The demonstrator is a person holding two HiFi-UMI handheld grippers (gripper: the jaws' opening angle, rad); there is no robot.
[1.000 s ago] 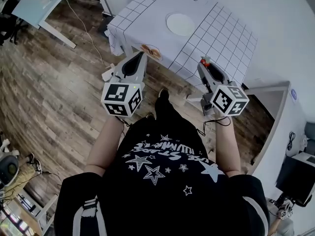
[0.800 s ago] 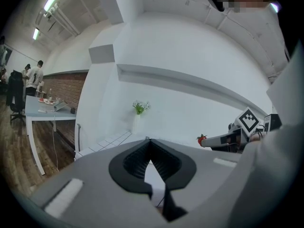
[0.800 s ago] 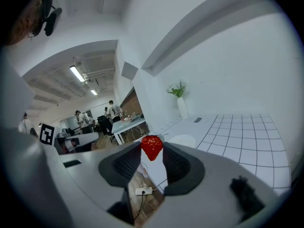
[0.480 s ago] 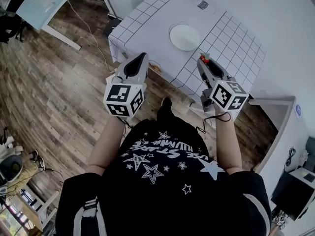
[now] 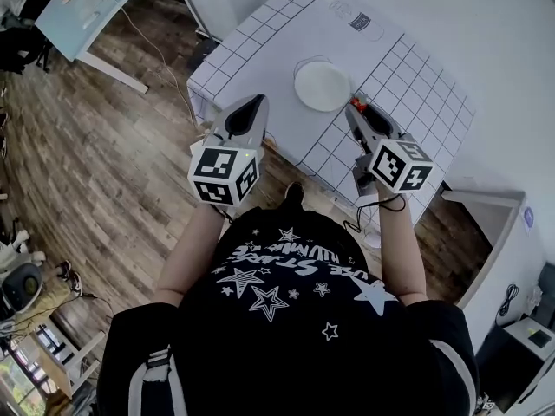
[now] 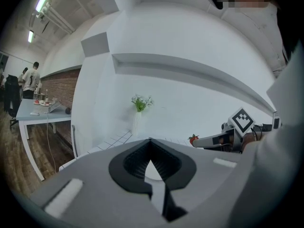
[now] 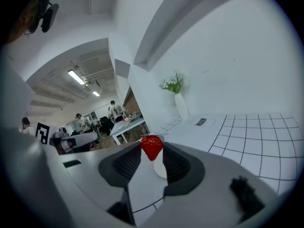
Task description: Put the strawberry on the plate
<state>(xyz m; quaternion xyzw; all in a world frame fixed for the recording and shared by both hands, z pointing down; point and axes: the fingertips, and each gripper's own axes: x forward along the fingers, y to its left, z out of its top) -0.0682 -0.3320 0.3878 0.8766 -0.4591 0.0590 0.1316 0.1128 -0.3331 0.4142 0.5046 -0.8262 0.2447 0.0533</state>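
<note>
A round white plate (image 5: 322, 86) lies on the table with the white checked cloth (image 5: 408, 76). The red strawberry (image 5: 355, 104) is pinched at the tips of my right gripper (image 5: 354, 109), just right of the plate's near edge and above the cloth. In the right gripper view the strawberry (image 7: 152, 147) sits between the jaw tips with the plate (image 7: 160, 169) showing below it. My left gripper (image 5: 256, 102) is shut and holds nothing, over the table's near edge to the left of the plate. The left gripper view shows the strawberry (image 6: 193, 139) off to the right.
A white vase with green flowers (image 7: 179, 103) stands at the table's far side by the wall, near a small printed label (image 5: 358, 22). A light blue table (image 5: 78, 7) stands on the wooden floor at far left, with people beyond it.
Both grippers have come forward from in front of the table to over its near edge. The plate now lies closer to the right gripper, which still holds the strawberry.
</note>
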